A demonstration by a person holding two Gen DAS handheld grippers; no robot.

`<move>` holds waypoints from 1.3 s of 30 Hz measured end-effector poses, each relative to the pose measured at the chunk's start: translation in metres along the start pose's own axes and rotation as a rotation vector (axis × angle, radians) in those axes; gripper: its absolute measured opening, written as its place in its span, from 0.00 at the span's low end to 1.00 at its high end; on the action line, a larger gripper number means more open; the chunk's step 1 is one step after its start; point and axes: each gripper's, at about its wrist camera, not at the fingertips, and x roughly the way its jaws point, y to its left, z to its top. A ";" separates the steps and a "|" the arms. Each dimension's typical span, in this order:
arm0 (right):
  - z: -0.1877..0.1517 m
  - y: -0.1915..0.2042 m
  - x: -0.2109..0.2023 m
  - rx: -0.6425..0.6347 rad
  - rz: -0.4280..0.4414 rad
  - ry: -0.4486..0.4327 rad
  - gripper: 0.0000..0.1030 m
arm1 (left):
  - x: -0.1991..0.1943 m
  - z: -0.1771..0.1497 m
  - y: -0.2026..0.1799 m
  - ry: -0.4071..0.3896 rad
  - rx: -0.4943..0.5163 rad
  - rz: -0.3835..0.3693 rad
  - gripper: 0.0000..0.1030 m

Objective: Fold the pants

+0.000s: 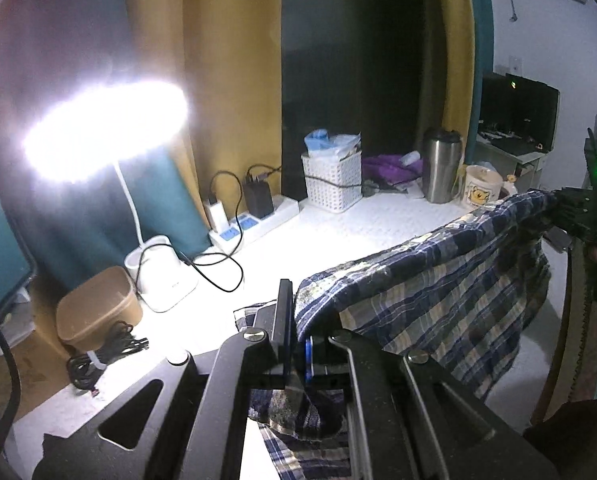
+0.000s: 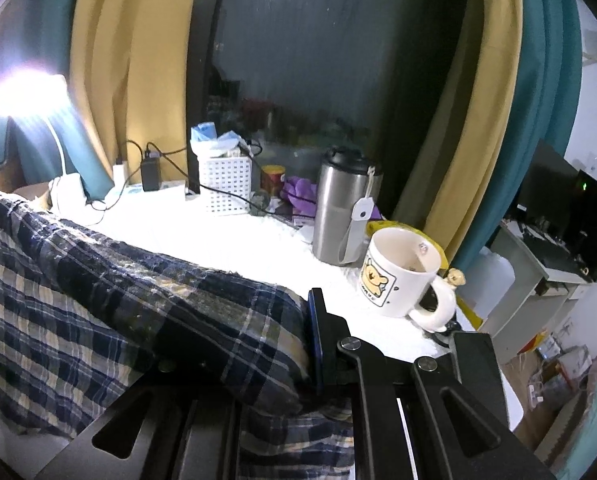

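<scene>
The plaid pants (image 1: 438,280) hang stretched between both grippers, long axis running left gripper (image 1: 296,344) to right gripper (image 2: 312,344), jaws clamped on cloth above the tabletop (image 1: 338,232).

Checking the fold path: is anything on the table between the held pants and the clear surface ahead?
Nothing visible. The pants, clamped by both grippers, hang over bare white table; the mug stands right of the right gripper.
</scene>
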 end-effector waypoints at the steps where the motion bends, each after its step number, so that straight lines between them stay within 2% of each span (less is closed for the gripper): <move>1: 0.001 0.001 0.007 0.000 -0.002 0.012 0.11 | 0.006 0.000 0.003 0.011 -0.003 0.001 0.05; 15: 0.007 0.013 0.093 -0.027 0.003 0.149 0.11 | 0.096 -0.010 0.053 0.136 -0.069 0.003 0.06; 22: 0.002 0.022 0.131 -0.050 0.001 0.234 0.11 | 0.144 -0.024 0.073 0.233 -0.123 0.004 0.07; 29: -0.004 0.026 0.153 -0.064 -0.007 0.296 0.11 | 0.169 -0.043 0.089 0.310 -0.180 0.021 0.08; 35: -0.001 0.027 0.159 -0.073 -0.014 0.314 0.11 | 0.177 -0.049 0.095 0.331 -0.206 0.032 0.11; 37: 0.001 0.025 0.161 -0.072 -0.021 0.321 0.13 | 0.178 -0.049 0.099 0.329 -0.214 0.077 0.12; 39: 0.006 0.022 0.160 -0.072 -0.048 0.309 0.29 | 0.177 -0.050 0.106 0.329 -0.232 0.094 0.12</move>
